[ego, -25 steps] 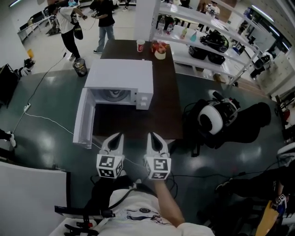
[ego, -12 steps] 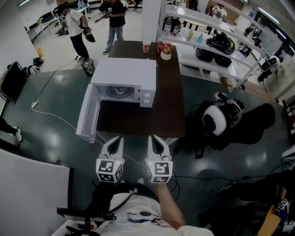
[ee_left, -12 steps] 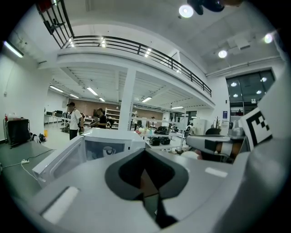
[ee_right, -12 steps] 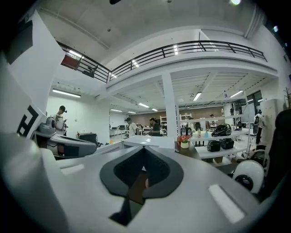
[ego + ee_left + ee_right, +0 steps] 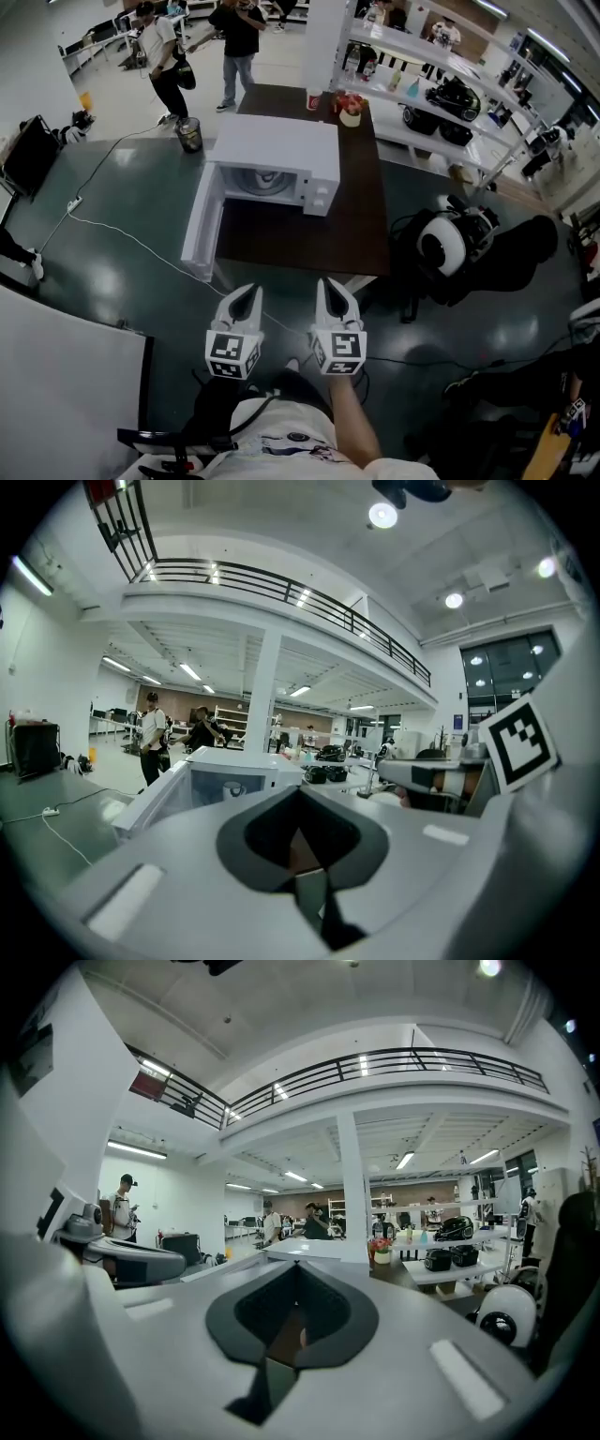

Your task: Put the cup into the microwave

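The red and white cup (image 5: 314, 99) stands at the far end of the dark table (image 5: 361, 239), behind the white microwave (image 5: 277, 155). The microwave's door (image 5: 202, 230) hangs open to the left, and its cavity faces me. Both grippers are held side by side over the floor, short of the table's near edge. The left gripper (image 5: 246, 298) is shut and empty. The right gripper (image 5: 333, 292) is also shut and empty. In the left gripper view the closed left gripper (image 5: 298, 789) points at the open microwave (image 5: 225, 778). The right gripper (image 5: 298, 1265) points past the microwave (image 5: 309, 1249).
A small flower pot (image 5: 350, 113) stands beside the cup. White shelving (image 5: 441, 89) runs along the right. A helmet on dark gear (image 5: 448, 246) lies on the floor at right. A cable (image 5: 122, 239) crosses the floor, a bin (image 5: 189, 134) stands far left, and persons (image 5: 164, 56) stand behind.
The whole view has shifted: the table and microwave now sit further right in the picture. Both grippers stay side by side, shut, and a little lower in the frame.
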